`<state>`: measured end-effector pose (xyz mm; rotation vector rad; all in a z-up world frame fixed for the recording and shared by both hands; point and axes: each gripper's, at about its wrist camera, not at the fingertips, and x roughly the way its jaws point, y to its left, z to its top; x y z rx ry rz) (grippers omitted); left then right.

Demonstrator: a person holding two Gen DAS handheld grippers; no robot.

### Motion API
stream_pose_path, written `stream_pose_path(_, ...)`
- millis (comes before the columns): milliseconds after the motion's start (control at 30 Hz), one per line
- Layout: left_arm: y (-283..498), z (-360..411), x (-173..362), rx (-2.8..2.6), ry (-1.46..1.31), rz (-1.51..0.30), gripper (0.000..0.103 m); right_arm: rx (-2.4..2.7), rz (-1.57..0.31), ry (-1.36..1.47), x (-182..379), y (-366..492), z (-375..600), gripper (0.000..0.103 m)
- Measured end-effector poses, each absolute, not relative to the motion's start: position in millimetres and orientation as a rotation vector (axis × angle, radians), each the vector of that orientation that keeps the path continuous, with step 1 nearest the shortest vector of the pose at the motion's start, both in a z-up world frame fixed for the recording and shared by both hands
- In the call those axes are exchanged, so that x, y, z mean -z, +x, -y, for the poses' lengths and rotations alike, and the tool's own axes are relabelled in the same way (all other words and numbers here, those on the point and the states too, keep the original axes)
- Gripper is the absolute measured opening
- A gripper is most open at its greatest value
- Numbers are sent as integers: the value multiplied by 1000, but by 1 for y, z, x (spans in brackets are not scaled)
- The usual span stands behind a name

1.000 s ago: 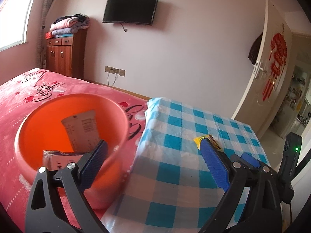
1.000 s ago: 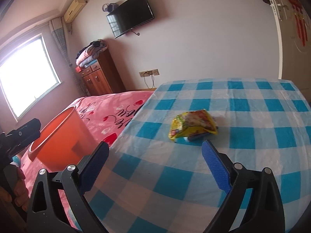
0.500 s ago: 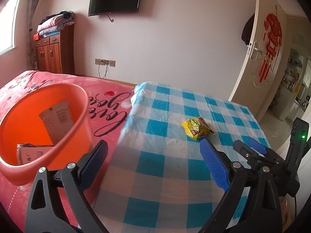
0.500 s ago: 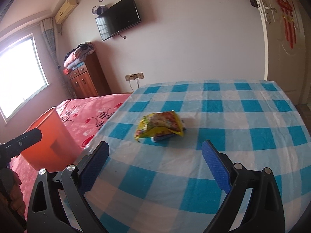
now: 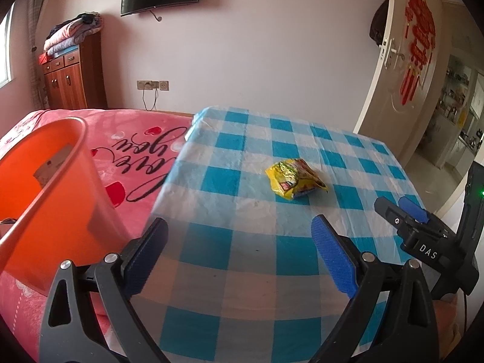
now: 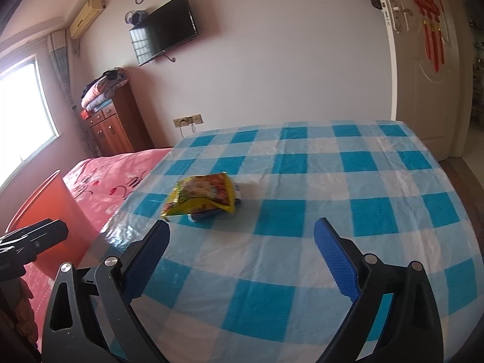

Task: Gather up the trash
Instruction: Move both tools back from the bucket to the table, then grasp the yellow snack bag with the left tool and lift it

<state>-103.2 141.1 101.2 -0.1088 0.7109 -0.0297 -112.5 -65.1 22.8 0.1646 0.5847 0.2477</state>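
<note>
Left wrist view: left gripper point(image 5: 239, 248) fingers wide, empty; orange bin point(image 5: 45, 187) alongside, contents unclear. Right wrist view: right gripper point(image 6: 242, 254) fingers wide, wrapper point(image 6: 202, 195) on checked surface point(image 6: 363, 181) just ahead. Step: approach. Next: advance, straddle, close.

- The right gripper point(image 6: 240, 236) hovers over the blue-checked tablecloth point(image 6: 348, 181), jaws spread wide and holding nothing.
- A yellow snack wrapper point(image 6: 204, 192) lies on the cloth just beyond its left fingertip.
- An orange bucket point(image 6: 45, 202) stands on the pink bedspread point(image 6: 99, 175), left of the cloth.
</note>
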Motion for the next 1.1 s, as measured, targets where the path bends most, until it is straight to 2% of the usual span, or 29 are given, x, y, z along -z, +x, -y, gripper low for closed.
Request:
stream_pose_path(633,-37,-79,-70,96,-137,-792,96,-124,-645,296,-3,-89,152,95)
stream_pose_path(1100,38,-63,-48,48,-197,-827,96,-159,-662,367,2,-86,166,95)
